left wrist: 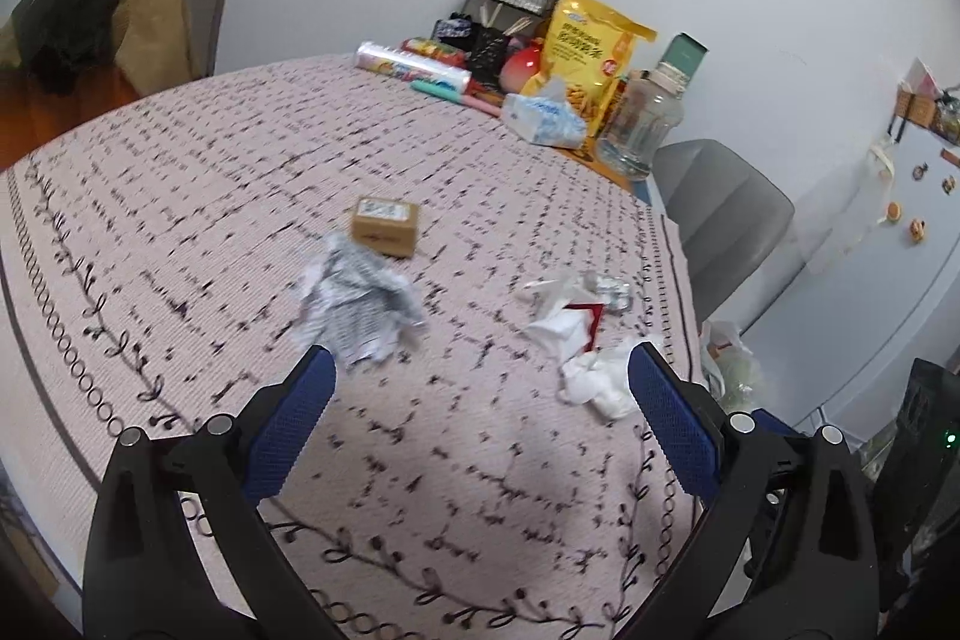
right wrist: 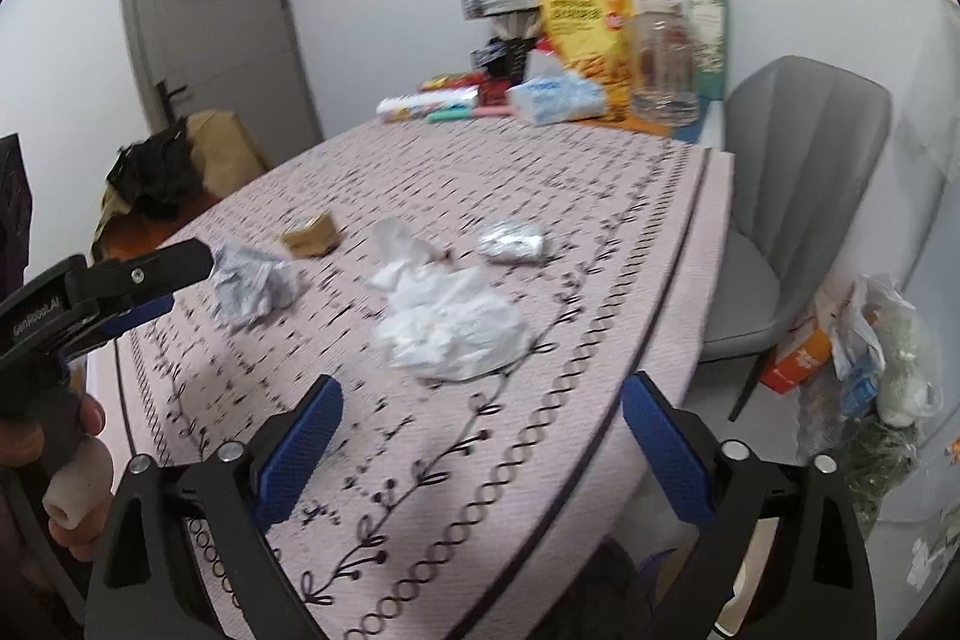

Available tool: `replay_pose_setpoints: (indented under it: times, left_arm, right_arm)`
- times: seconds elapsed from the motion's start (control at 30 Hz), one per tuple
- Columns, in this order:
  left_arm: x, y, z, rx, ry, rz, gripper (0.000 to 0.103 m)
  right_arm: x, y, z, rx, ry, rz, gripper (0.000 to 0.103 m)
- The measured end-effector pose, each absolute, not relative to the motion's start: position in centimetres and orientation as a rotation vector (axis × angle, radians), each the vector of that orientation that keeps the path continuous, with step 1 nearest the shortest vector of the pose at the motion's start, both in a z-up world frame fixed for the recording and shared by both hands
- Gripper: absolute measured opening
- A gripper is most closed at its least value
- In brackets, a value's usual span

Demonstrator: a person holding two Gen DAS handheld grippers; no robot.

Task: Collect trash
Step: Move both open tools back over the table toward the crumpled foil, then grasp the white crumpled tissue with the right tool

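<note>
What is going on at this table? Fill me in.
A person is clearing trash with two handheld grippers. Both the left gripper and right gripper are open and empty above the tablecloth. The crumpled paper, white tissue pile, small cardboard box and foil wrapper lie uncollected.

crumpled paper point(left wrist: 354, 307) near open jaws

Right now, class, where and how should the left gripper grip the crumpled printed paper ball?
Grip the crumpled printed paper ball across its bunched middle, coming from the near side with the open left gripper: it lies loose and irregular on the pink patterned tablecloth.
</note>
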State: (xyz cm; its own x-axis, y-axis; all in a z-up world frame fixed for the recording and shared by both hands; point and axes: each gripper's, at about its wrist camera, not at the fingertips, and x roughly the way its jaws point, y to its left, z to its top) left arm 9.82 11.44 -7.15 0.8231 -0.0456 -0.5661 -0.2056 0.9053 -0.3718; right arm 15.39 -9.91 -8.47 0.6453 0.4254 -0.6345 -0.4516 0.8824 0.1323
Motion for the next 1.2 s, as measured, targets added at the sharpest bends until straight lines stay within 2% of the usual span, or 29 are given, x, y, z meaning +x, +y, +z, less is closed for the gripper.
replay_pose_setpoints:
  times: [0.2, 0.37, 0.63, 0.7, 0.77, 0.8, 0.83, 0.93, 1.1, 1.2]
  left_arm:
    - [8.9, 13.6, -8.1, -0.462, 0.616, 0.138, 0.097]
    - [8.7, 14.9, -8.9, -0.474, 0.639, 0.162, 0.092]
    - [8.7, 15.8, -9.3, -0.482, 0.653, 0.184, 0.091]
    - [8.6, 16.1, -9.4, -0.481, 0.653, 0.188, 0.091]
    - [8.7, 16.2, -9.5, -0.483, 0.656, 0.189, 0.091]
    - [8.8, 16.2, -9.5, -0.484, 0.658, 0.189, 0.091]
    - [8.9, 16.3, -9.6, -0.483, 0.662, 0.189, 0.091]
    - [9.2, 16.3, -9.6, -0.478, 0.666, 0.187, 0.091]
    - [10.2, 16.3, -9.6, -0.469, 0.671, 0.187, 0.091]
    - [11.1, 16.3, -9.7, -0.463, 0.680, 0.189, 0.088]
  right_arm:
    - [16.2, -7.9, -9.9, -0.056, 0.784, 0.527, 0.076]
    - [17.5, -7.4, -10.5, -0.044, 0.814, 0.525, 0.074]
    - [20.2, -6.0, -10.9, -0.041, 0.852, 0.521, 0.071]
    - [20.8, -5.6, -11.3, -0.037, 0.869, 0.521, 0.063]
    - [21.3, -5.3, -11.7, -0.033, 0.889, 0.514, 0.043]
    - [21.5, -5.3, -11.8, -0.025, 0.895, 0.511, 0.028]
    - [21.6, -5.3, -11.8, -0.019, 0.900, 0.505, 0.021]
    - [21.3, -5.3, -11.7, -0.015, 0.896, 0.522, 0.015]
    - [20.1, -5.5, -10.9, -0.007, 0.875, 0.581, 0.012]
    - [19.3, -6.0, -10.1, 0.009, 0.853, 0.607, 0.012]
